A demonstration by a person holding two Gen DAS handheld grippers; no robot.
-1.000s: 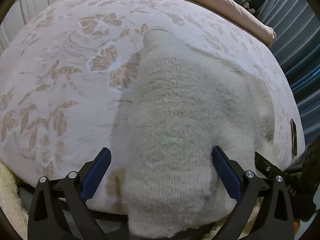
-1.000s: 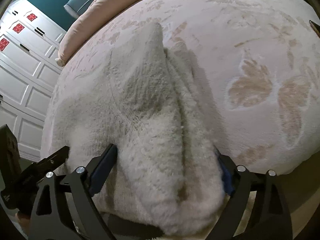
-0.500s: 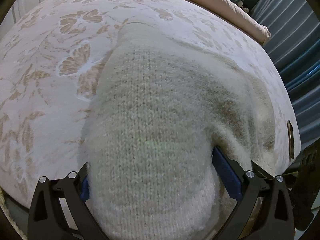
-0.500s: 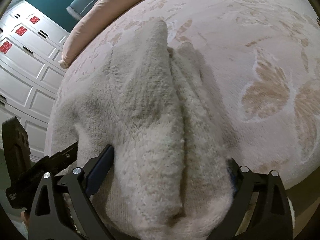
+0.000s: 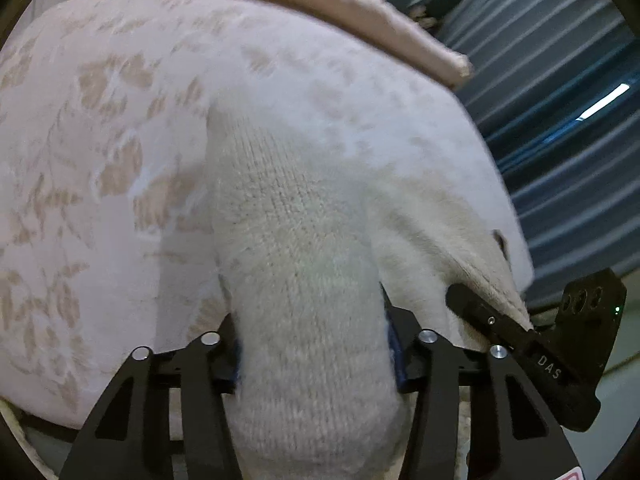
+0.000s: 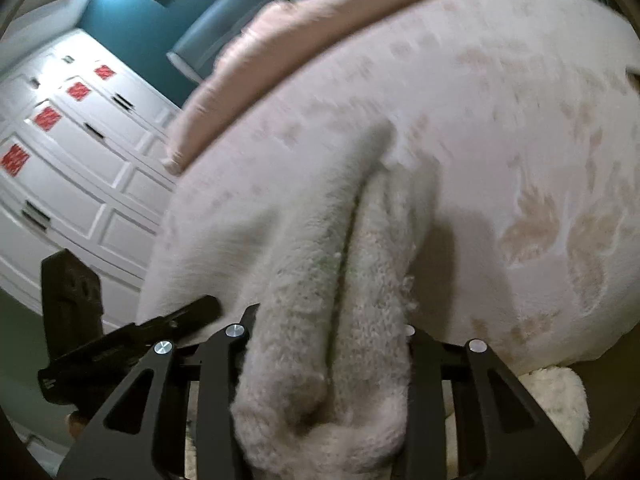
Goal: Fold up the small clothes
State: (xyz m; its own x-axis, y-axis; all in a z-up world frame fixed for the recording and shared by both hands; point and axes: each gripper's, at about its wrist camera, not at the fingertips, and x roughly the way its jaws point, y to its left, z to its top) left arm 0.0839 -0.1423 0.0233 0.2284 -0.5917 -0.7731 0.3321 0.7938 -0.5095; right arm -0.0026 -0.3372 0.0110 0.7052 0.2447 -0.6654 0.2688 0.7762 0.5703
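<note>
Both grippers have the cream knitted sweater pinched at its near edge, side by side. The left gripper has its jaws closed in on a thick bunch of knit, and the right gripper likewise squeezes a doubled, fuzzy fold. From each pair of jaws the sweater runs straight away, lengthwise, across the flowered bedspread toward the pink pillow. Neither hand looks nearer. The blue pads are almost buried in wool, the far end is blurred, and I can't make out the sleeves.
</note>
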